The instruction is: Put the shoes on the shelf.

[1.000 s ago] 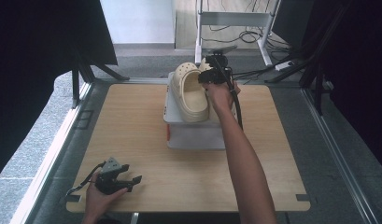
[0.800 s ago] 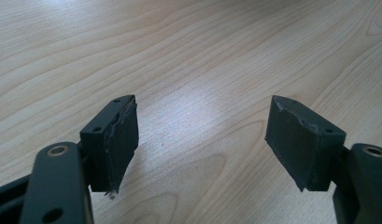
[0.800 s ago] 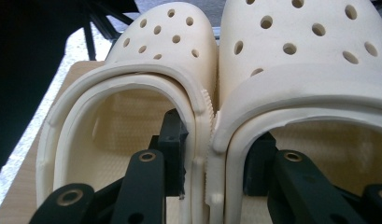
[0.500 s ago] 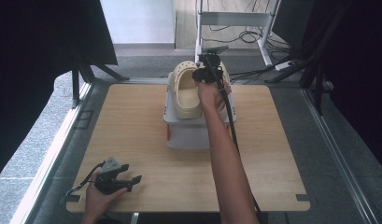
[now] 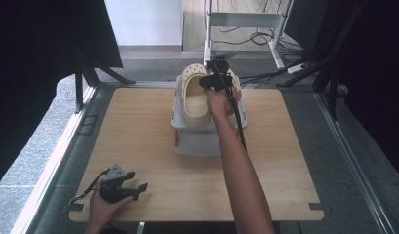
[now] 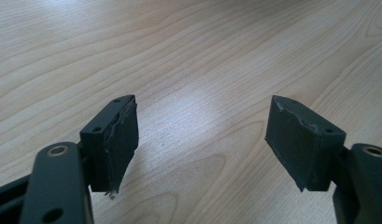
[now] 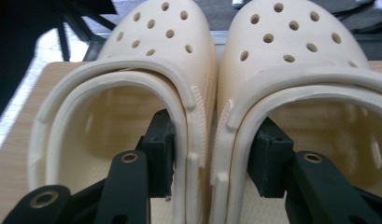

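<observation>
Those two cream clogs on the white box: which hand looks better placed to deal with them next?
The right. The right gripper has one jaw inside each of the clogs, their inner walls between. The left gripper rests open on the table, far away.

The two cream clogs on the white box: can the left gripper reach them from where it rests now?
Probably yes. The left gripper rests open at the table's near corner, bare wood lying before the white box. However, the right gripper already straddles the clogs' inner walls.
</observation>
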{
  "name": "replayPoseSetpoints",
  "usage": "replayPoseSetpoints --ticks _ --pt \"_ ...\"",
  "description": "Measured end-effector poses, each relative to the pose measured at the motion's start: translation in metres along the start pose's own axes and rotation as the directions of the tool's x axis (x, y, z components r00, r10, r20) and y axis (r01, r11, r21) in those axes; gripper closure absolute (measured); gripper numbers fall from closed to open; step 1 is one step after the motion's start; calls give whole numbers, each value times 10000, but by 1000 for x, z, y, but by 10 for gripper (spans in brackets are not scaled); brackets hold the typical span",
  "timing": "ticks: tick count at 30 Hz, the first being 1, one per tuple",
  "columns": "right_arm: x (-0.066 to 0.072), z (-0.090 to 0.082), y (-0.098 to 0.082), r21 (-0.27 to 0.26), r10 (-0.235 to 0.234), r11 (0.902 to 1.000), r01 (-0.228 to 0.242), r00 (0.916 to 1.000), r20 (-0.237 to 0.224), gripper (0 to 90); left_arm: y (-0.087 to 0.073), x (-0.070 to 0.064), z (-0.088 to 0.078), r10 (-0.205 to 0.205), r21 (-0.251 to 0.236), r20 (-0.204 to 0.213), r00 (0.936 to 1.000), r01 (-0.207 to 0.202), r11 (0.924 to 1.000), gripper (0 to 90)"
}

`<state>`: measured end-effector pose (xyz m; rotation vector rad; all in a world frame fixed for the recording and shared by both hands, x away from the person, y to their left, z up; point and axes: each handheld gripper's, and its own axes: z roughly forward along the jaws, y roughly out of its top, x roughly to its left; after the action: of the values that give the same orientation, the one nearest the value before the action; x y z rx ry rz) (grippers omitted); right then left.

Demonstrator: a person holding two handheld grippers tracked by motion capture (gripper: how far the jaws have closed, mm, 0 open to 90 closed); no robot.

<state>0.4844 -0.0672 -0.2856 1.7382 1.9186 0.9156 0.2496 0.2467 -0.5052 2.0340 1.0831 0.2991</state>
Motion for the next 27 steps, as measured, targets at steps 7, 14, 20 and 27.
replayPoseSetpoints --ticks 7,14,20,27 --pt "-6 -7 2 -9 -182 9998 182 9983 -545 453 0 0 1 -14 10 -21 10000 14 10000 260" --pt "-12 -18 0 17 -614 9981 621 9904 -1239 421 1 0 1 -59 -1 -47 10000 59 10000 260" --pt "-18 -27 -2 13 -1122 9934 1145 9759 -1872 409 -2 -2 1 12 191 -193 9998 -9 9998 260" --pt "-25 -38 -9 -133 -1560 9874 1578 9543 -2551 432 -3 -3 -3 26 175 -369 9993 -20 9998 260"
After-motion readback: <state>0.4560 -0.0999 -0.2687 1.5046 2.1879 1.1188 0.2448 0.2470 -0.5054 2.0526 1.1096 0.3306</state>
